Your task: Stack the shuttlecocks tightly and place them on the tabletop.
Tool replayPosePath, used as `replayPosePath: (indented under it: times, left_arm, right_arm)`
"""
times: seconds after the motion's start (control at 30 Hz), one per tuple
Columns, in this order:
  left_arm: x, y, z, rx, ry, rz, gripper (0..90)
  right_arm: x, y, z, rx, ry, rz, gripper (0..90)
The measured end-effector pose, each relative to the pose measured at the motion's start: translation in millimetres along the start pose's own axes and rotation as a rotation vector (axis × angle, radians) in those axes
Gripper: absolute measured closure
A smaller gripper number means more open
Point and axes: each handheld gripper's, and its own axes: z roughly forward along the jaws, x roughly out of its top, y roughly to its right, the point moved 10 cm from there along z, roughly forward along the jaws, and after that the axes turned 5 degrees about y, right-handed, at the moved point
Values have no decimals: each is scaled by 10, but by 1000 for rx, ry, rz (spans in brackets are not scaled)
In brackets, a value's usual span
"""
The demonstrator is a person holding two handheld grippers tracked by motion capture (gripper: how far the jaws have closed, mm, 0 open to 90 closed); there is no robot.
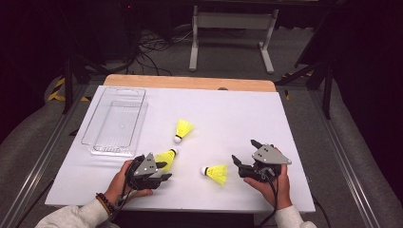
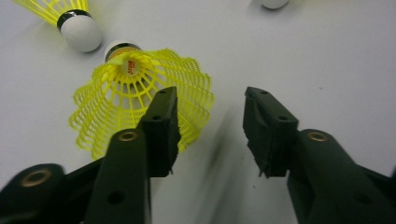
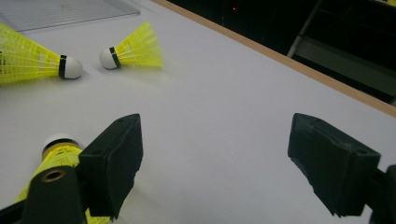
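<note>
Jaws of the left gripper (image 1: 164, 172) are spread apart, nothing held; one jaw overlaps the yellow mesh skirt of the nearest shuttlecock (image 2: 140, 93), which lies on the white surface (image 1: 228, 118) off-centre to the gap. If closed now, the skirt could be clipped by a single jaw and the shuttlecock pushed or rolled away, maybe into the second shuttlecock (image 2: 77, 25) just beside its cork. Right gripper (image 1: 243, 161) is also released, with the third shuttlecock (image 1: 216, 174) lying outside one jaw, so a sideways nudge is possible. A clear plastic bin (image 1: 116, 121) sits well apart at far left.
</note>
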Motion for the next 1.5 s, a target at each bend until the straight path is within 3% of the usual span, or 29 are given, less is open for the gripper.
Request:
replayPosePath:
  times: [0.2, 0.3, 0.43, 0.57, 0.63, 0.7, 0.8, 0.9, 1.0, 1.1, 1.27, 1.43, 1.5]
  left_arm:
    - [57, -11, -87, -20, 23, 54, 898]
    - [92, -61, -185, -24, 38, 54, 900]
    - [116, -109, -289, -28, 59, 21, 900]
    - [99, -124, -281, -28, 45, 27, 892]
    - [65, -131, -242, -1, 24, 37, 841]
    - [79, -160, -258, 26, 34, 41, 790]
    - [107, -222, -266, 60, 56, 6, 647]
    - [119, -255, -213, 70, 43, -1, 621]
    - [104, -297, -127, 99, -9, 22, 594]
    - [108, -344, -72, 112, -34, 15, 641]
    - [111, -369, -74, 112, -43, 29, 880]
    - [177, -416, -217, 140, -31, 28, 886]
    - [199, -474, -283, 186, -35, 35, 887]
  right_arm:
    - [-22, 6, -35, -11, -9, -5, 197]
    - [-25, 15, -35, -10, -8, -1, 197]
    - [-25, 4, -28, 2, -8, -2, 197]
    - [-39, 0, -12, 8, -18, 3, 198]
    - [-51, -13, -7, 13, -28, -5, 201]
    - [-55, -17, -8, 16, -31, -8, 205]
    - [-54, -22, -13, 20, -29, -8, 211]
    - [-56, -19, -7, 20, -29, -10, 211]
    - [-65, -32, -2, 25, -35, -12, 211]
    - [-76, -36, 11, 25, -44, -17, 211]
    - [-94, -43, 21, 31, -52, -25, 211]
    - [-93, -28, 11, 30, -49, -21, 211]
    - [-96, -23, 12, 29, -51, -21, 211]
